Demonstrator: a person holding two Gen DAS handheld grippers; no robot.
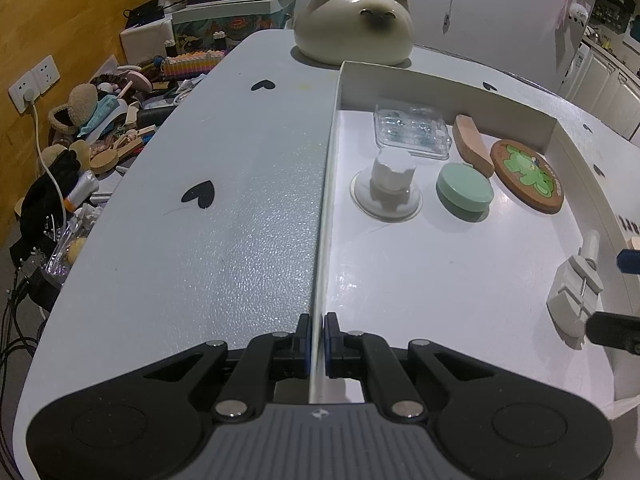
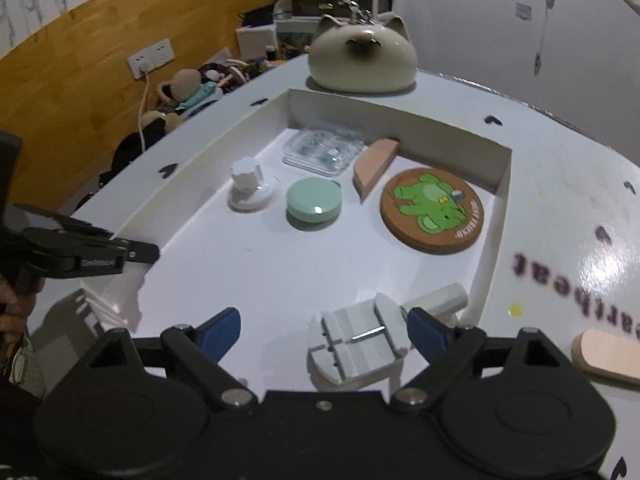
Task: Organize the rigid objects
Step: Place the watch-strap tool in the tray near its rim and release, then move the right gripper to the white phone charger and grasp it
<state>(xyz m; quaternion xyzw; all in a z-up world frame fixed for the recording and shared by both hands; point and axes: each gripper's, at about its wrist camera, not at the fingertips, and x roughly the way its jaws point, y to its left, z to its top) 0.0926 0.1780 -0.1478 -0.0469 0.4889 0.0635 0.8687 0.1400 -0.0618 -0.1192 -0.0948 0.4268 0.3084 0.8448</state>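
A shallow white box (image 1: pixel 440 86) (image 2: pixel 384 114) lies on the table. In it are a white suction knob (image 1: pixel 390 184) (image 2: pixel 250 182), a green round case (image 1: pixel 464 186) (image 2: pixel 314 200), a clear plastic case (image 1: pixel 412 130) (image 2: pixel 324 150), a wooden wedge (image 1: pixel 474 144) (image 2: pixel 374 166), a frog coaster (image 1: pixel 528 174) (image 2: pixel 432 210) and a white watch tool (image 1: pixel 574 292) (image 2: pixel 364 344). My left gripper (image 1: pixel 319 330) (image 2: pixel 132 256) is shut on the box's left wall. My right gripper (image 2: pixel 324 330) is open, its jaws on either side of the watch tool and apart from it.
A ceramic cat (image 1: pixel 354 26) (image 2: pixel 362 58) sits behind the box. A stack of wooden sticks (image 2: pixel 606 354) lies on the table right of the box. Cluttered toys, brushes and cables (image 1: pixel 92 128) lie off the table's left edge, below a wall socket (image 1: pixel 34 82).
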